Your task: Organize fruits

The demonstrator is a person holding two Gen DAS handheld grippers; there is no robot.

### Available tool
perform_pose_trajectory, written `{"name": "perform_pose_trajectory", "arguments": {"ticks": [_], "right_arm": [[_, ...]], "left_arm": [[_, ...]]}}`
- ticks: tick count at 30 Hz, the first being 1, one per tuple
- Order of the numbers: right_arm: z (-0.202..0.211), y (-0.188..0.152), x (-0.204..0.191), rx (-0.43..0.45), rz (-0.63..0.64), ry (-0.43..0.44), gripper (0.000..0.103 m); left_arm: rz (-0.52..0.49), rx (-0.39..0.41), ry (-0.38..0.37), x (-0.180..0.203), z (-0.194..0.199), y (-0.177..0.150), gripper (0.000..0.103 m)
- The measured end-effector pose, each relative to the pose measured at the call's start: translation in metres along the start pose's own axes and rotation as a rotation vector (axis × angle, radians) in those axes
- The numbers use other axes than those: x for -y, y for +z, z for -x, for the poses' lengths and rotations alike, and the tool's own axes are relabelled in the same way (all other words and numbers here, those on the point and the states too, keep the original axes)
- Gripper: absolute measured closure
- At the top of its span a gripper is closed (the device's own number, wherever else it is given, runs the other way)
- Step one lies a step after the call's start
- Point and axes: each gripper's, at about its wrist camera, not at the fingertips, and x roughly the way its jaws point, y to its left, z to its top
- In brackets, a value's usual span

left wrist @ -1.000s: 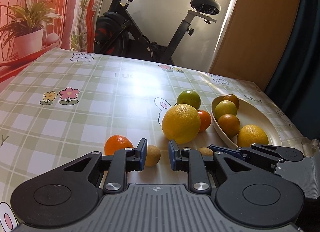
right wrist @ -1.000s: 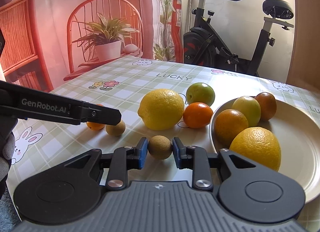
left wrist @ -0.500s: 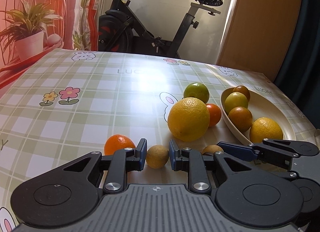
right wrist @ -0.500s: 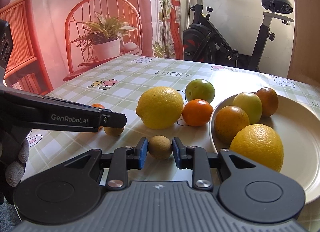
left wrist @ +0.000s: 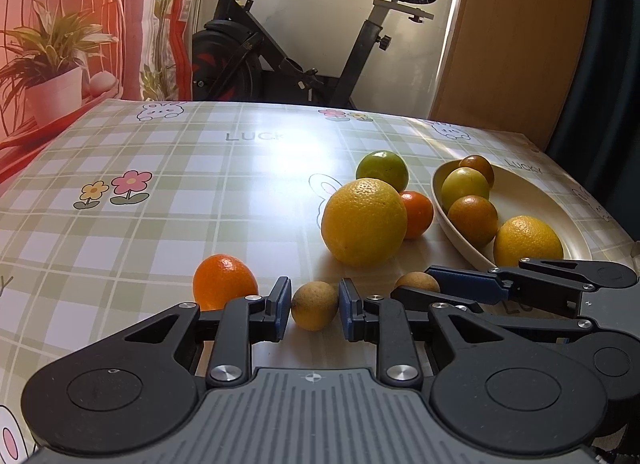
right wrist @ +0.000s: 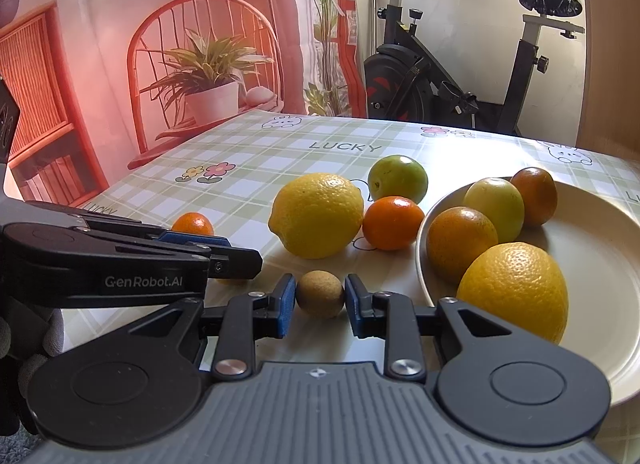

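Left wrist view: my left gripper (left wrist: 314,306) pinches a small brown fruit (left wrist: 314,305) resting on the table (left wrist: 160,191).
Right gripper (right wrist: 320,300): clamps its own brown fruit (right wrist: 320,294) beside the plate (right wrist: 600,248).
Risk: round, hard skins could squirt free if I lift crooked.

A home: exercise bike (right wrist: 460,75) behind a table (left wrist: 200,183) with a checked cartoon cloth

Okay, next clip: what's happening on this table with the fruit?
A person is sorting fruit with two handheld grippers. The left gripper is shut on one small brown fruit, and the right gripper is shut on another small brown fruit; whether either has left the checked tablecloth is unclear. The cream plate already holds four fruits. A large lemon, a green fruit and two small oranges are on the cloth.
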Motion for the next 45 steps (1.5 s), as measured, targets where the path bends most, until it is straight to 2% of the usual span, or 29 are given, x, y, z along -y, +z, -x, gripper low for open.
{"name": "perform_pose_trajectory", "arguments": {"ticks": [7, 22, 31, 39, 45], "right_arm": [[0.000, 0.000, 0.001, 0.001, -0.010, -0.002, 0.074], [0.001, 0.000, 0.003, 0.003, -0.020, 0.000, 0.074], [0.011, -0.003, 0.013, 0.045, -0.066, 0.046, 0.074], [0.043, -0.009, 0.022, 0.168, -0.091, 0.060, 0.074], [0.072, -0.006, 0.051, 0.267, -0.166, 0.010, 0.074]], "left_arm": [[0.028, -0.013, -0.024, -0.002, -0.001, -0.005, 0.075], [0.057, -0.008, -0.025, 0.001, 0.007, -0.013, 0.075], [0.046, -0.018, -0.024, 0.011, 0.013, -0.018, 0.075], [-0.019, 0.031, -0.055, 0.035, 0.026, -0.004, 0.075], [-0.048, 0.049, -0.134, 0.066, 0.024, 0.021, 0.075]]}}
